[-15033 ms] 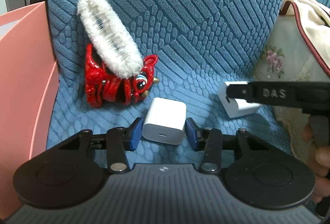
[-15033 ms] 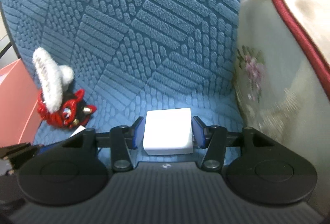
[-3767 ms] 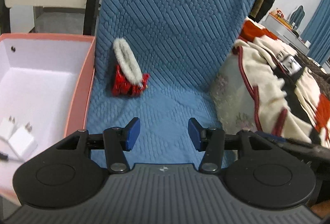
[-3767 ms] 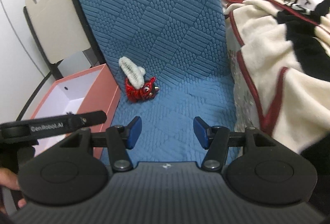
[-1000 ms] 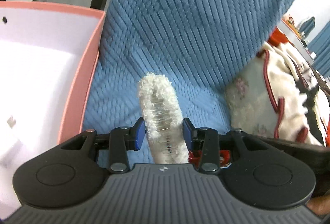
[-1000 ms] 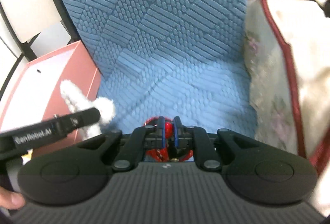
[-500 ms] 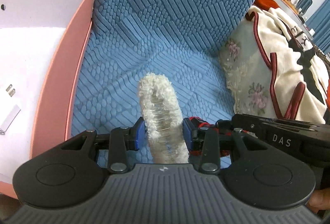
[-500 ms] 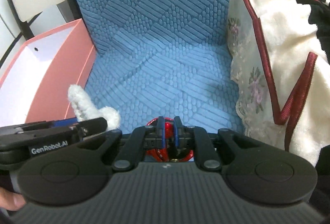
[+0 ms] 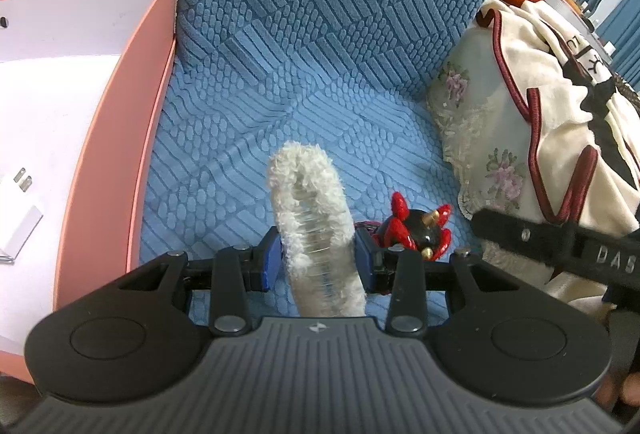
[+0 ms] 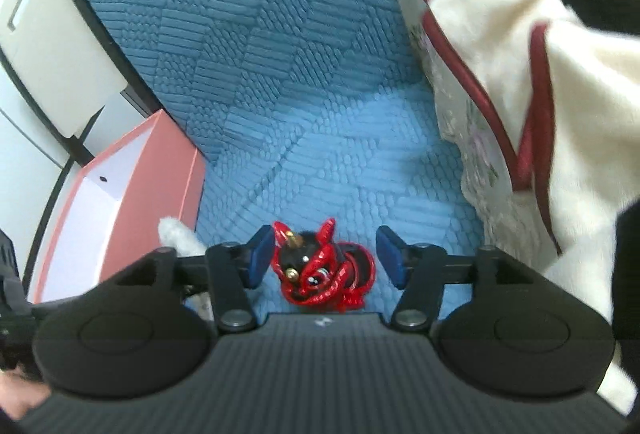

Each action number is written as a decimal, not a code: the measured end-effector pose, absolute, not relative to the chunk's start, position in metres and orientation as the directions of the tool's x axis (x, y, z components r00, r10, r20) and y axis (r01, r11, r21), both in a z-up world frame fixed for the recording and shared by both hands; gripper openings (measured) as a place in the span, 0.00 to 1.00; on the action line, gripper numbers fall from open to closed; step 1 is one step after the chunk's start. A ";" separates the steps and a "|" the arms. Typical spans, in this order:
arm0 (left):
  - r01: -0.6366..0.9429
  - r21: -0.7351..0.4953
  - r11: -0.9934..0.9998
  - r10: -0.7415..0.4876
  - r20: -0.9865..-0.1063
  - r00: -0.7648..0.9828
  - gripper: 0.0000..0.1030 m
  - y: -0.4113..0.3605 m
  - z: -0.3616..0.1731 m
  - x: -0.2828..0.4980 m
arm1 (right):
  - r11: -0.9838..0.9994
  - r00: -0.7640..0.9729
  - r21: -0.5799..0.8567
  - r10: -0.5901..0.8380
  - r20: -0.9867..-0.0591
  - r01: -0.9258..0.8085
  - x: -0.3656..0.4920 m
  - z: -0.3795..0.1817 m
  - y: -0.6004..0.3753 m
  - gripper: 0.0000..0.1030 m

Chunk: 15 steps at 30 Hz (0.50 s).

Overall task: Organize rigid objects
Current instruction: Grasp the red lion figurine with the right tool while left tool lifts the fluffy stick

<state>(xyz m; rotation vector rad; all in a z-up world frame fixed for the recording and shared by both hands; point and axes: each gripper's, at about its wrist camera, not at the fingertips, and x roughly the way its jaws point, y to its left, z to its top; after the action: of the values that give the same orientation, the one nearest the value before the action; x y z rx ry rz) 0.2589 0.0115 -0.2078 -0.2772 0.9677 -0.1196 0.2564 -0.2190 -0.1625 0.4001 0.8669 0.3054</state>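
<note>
My left gripper (image 9: pixel 318 260) is shut on a white fluffy hair clip (image 9: pixel 312 218) and holds it upright above the blue seat. A red and black lion figurine (image 9: pixel 416 228) lies on the seat just right of it. In the right wrist view my right gripper (image 10: pixel 326 260) is open, its jaws standing on either side of the figurine (image 10: pixel 320 270) without touching it. The tip of the clip (image 10: pixel 176 234) shows at its left. A pink box (image 9: pixel 120 138) stands at the left with a white charger (image 9: pixel 16 222) inside.
The blue textured chair cushion (image 9: pixel 300 46) rises behind the seat. A cream blanket with dark red trim (image 9: pixel 540 106) lies bunched at the right. The pink box (image 10: pixel 168 170) borders the seat's left edge. A folding chair (image 10: pixel 48 34) stands behind it.
My right gripper has opened and let go of the red figurine, which now lies on the seat between its jaws. My left gripper still holds the fluffy clip.
</note>
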 end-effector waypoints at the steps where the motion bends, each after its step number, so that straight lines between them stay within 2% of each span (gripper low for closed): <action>1: -0.023 -0.282 0.959 -0.221 -0.797 0.563 0.43 0.011 -0.208 0.259 | 0.878 0.603 0.468 0.429 -0.672 -0.101 0.256 -0.165 -0.219 0.58; 8: -0.023 -0.252 0.968 -0.198 -0.810 0.552 0.43 0.012 -0.210 0.260 | 0.868 0.586 0.467 0.470 -0.661 -0.170 0.254 -0.178 -0.201 0.58; 15: -0.032 -0.231 0.972 -0.176 -0.818 0.548 0.43 0.014 -0.209 0.261 | 0.895 0.554 0.396 0.440 -0.707 -0.207 0.267 -0.198 -0.183 0.60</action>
<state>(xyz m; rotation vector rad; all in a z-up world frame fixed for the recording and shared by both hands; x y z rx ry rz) 0.2607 0.0135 -0.2089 -0.2297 0.9894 -0.0858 0.2670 -0.1828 -0.1976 0.2812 0.9077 0.3884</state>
